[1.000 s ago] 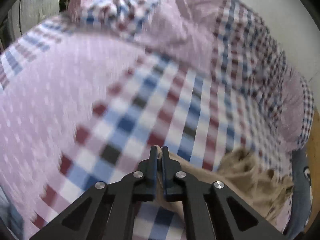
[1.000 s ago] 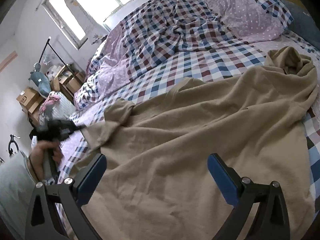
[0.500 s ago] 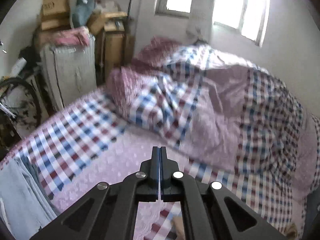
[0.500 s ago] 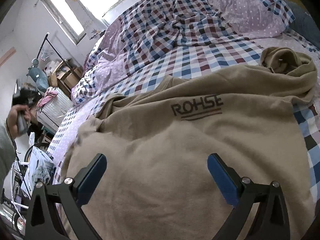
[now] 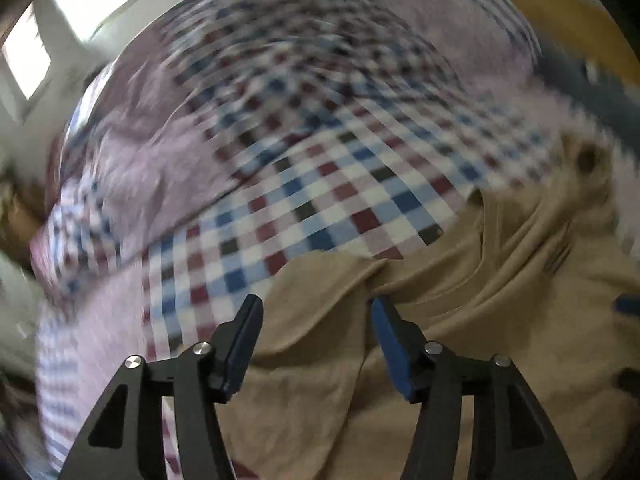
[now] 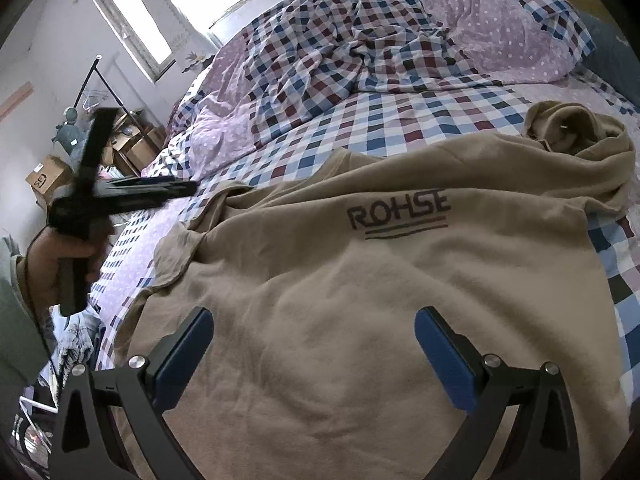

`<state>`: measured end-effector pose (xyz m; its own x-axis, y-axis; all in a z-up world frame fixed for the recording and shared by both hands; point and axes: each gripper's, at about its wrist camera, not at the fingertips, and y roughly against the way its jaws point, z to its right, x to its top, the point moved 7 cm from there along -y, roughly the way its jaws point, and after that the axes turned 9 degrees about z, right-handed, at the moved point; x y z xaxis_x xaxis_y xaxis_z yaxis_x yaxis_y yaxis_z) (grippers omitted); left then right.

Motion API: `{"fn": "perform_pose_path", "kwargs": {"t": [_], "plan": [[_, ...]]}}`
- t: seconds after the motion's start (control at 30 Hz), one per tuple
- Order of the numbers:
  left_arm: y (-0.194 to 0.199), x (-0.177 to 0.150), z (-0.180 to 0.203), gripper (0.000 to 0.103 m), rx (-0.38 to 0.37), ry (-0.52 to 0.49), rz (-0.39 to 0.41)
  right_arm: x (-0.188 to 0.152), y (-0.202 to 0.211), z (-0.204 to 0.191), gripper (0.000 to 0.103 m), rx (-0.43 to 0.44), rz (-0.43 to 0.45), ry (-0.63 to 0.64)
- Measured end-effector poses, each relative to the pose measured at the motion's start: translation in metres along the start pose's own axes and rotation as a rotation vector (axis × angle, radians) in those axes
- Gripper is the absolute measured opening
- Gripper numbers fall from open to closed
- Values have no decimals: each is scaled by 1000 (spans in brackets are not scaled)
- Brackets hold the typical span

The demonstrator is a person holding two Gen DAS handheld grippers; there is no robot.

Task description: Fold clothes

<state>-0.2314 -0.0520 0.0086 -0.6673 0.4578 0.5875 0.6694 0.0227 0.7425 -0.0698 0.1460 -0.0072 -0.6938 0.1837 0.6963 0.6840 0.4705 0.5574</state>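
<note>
now the beige fleece sweatshirt [image 6: 360, 300] with dark "rohse" lettering lies spread on the bed with the checked blue, red and white sheet [image 6: 400, 120], its hood bunched at the far right. the right hand-held gripper [image 6: 314, 354] hovers over the lower part of the garment, its blue-padded fingers [image 6: 444, 360] spread wide and holding nothing. the left hand-held gripper [image 5: 316, 340] (its view is blurred) is also spread open, just above a sleeve fold at the sweatshirt's left edge. a crumpled checked duvet [image 6: 340, 52] lies behind.
</note>
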Motion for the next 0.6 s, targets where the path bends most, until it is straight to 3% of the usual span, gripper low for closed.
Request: {"fn": "perform_pose_path", "kwargs": {"t": [0.13, 0.2, 0.23, 0.33, 0.37, 0.43, 0.6], "plan": [[-32, 6, 13, 61, 103, -146, -60, 7, 4, 6, 103, 8, 9, -28], [-43, 6, 15, 59, 120, -182, -80, 9, 4, 9, 103, 13, 10, -45], [-46, 3, 14, 51, 114, -202, -94, 10, 4, 11, 103, 13, 8, -54], [-53, -6, 27, 11, 76, -274, -136, 8, 1, 18, 103, 13, -4, -90], [-53, -7, 29, 8, 78, -291, -135, 8, 1, 20, 103, 13, -7, -101], [-52, 2, 24, 6, 96, -254, -94, 6, -1, 23, 103, 14, -14, -120], [-30, 34, -35, 5, 184, 10, 49, 3, -2, 25, 103, 8, -23, -120]]}}
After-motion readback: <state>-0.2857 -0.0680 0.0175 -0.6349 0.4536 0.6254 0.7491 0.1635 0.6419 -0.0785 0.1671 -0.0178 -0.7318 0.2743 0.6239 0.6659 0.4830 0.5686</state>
